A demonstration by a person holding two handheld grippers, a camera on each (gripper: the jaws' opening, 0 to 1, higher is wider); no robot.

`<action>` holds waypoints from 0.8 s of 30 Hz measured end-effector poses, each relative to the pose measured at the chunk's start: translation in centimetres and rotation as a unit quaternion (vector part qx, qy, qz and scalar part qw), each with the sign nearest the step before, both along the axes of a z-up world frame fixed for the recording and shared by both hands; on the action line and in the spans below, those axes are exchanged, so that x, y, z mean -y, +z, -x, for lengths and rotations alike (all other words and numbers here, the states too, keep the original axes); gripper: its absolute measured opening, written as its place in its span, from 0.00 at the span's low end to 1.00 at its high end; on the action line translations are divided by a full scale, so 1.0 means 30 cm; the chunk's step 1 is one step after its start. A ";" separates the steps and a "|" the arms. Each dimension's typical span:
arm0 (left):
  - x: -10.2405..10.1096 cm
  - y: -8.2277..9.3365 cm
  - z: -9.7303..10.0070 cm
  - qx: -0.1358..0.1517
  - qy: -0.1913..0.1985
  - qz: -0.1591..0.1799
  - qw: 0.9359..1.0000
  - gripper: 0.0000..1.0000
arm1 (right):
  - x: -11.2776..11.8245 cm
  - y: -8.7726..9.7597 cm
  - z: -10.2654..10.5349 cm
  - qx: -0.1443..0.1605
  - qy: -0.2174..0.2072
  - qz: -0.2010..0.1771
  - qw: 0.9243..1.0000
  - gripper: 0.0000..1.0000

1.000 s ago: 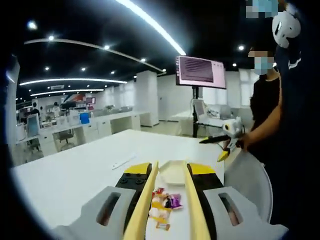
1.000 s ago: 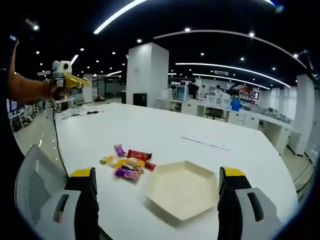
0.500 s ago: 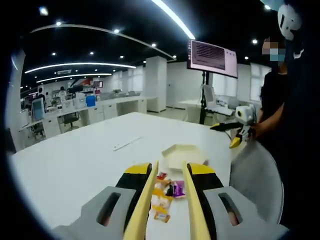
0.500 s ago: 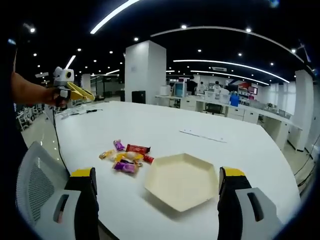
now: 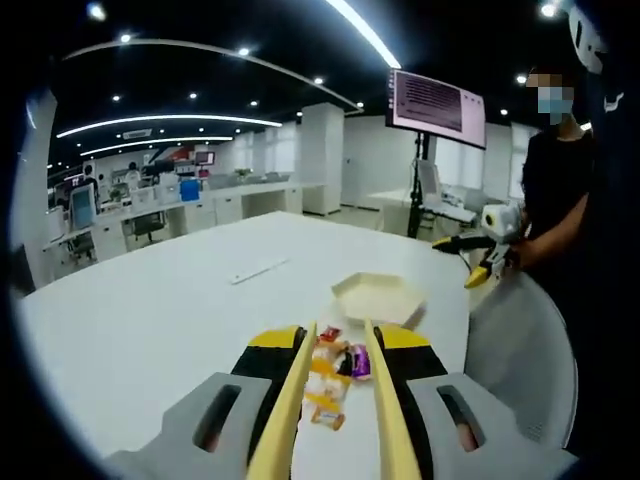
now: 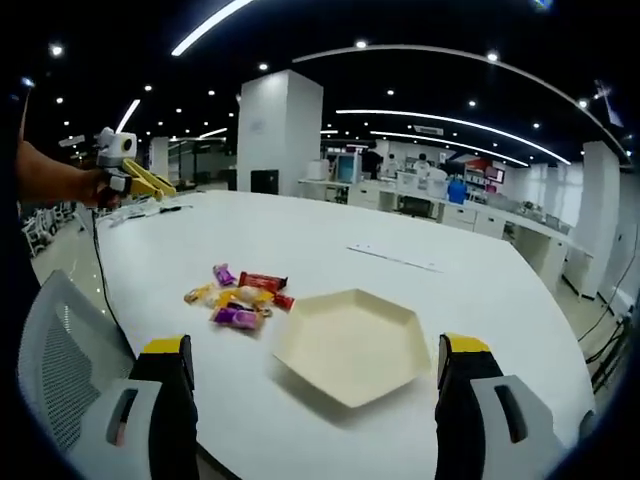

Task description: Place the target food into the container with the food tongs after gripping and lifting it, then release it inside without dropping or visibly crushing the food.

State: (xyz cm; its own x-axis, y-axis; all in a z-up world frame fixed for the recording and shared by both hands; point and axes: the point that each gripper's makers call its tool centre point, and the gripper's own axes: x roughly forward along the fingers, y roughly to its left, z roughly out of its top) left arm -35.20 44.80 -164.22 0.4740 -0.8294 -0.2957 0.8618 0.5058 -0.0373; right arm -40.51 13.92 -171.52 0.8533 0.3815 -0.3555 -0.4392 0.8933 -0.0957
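Note:
A small pile of wrapped candies lies on the white table. Just beyond it stands an empty cream hexagonal tray. My left gripper is shut on yellow food tongs, whose two arms stand apart and frame the candies above the table. From the right gripper view, the left gripper with the tongs is held up at the far left in a person's hand. My right gripper is wide open and holds nothing, with the tray between its jaws. In the left gripper view, the right gripper hangs beside the table.
The white table is large, with a thin white strip lying farther out. A grey mesh chair stands at the near edge. A person in black stands by the table. Desks and a screen stand behind.
Both views have shifted with the hands. The left gripper has lowered a little toward the table. The candies and tray lie where they were, and the tongs' spread is unchanged.

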 end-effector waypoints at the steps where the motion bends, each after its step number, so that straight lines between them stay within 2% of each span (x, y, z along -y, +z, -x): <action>1: 0.002 -0.012 0.000 0.000 -0.001 -0.002 1.000 0.25 | 0.000 0.000 0.000 0.001 -0.001 0.001 1.000 1.00; 3: -0.002 -0.065 -0.013 -0.004 0.008 -0.027 1.000 0.25 | -0.003 0.001 -0.001 0.002 0.002 0.005 1.000 1.00; 8: 0.034 -0.165 -0.013 -0.018 0.001 -0.049 0.999 0.24 | -0.012 -0.005 0.010 0.000 0.009 0.006 1.000 1.00; 10: 0.046 -0.209 -0.025 -0.016 0.002 -0.067 0.998 0.24 | -0.009 -0.001 0.005 0.002 0.006 0.007 1.000 1.00; 13: 0.080 -0.265 -0.038 -0.005 -0.018 -0.099 0.995 0.24 | -0.009 0.005 0.003 0.005 0.007 0.003 1.000 1.00; 14: 0.062 -0.326 -0.052 0.001 -0.027 -0.106 0.994 0.24 | -0.009 0.005 0.005 0.005 0.008 0.002 1.000 1.00; 15: 0.069 -0.341 -0.057 0.000 -0.033 -0.111 0.993 0.24 | -0.011 0.008 0.006 0.006 0.009 -0.003 1.000 1.00; 17: 0.097 -0.353 -0.065 0.019 -0.063 -0.141 0.988 0.24 | -0.011 0.010 0.003 0.007 0.011 -0.006 1.000 1.00; 18: 0.119 -0.372 -0.058 0.005 -0.089 -0.147 0.985 0.24 | -0.014 0.009 0.003 0.007 0.014 -0.008 1.000 1.00; 19: 0.124 -0.385 -0.061 -0.004 -0.096 -0.155 0.983 0.24 | -0.017 0.009 0.004 0.007 0.016 -0.008 1.000 1.00; 20: 0.129 -0.399 -0.074 0.004 -0.107 -0.174 0.979 0.24 | -0.017 0.010 0.006 0.008 0.018 -0.011 1.000 1.00; 22: 0.141 -0.419 -0.087 -0.004 -0.110 -0.187 0.976 0.24 | -0.017 0.010 0.006 0.006 0.019 -0.017 1.000 1.00; 24: 0.145 -0.436 -0.111 0.003 -0.102 -0.199 0.975 0.24 | -0.023 0.006 0.006 0.002 0.022 -0.022 1.000 1.00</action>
State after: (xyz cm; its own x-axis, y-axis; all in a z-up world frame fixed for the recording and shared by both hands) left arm -31.86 40.45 -177.31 0.3150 -0.7261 -0.6112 0.9453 0.2977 0.1335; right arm -40.70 14.61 -171.33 0.8367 0.4336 -0.3345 -0.4774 0.8768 -0.0577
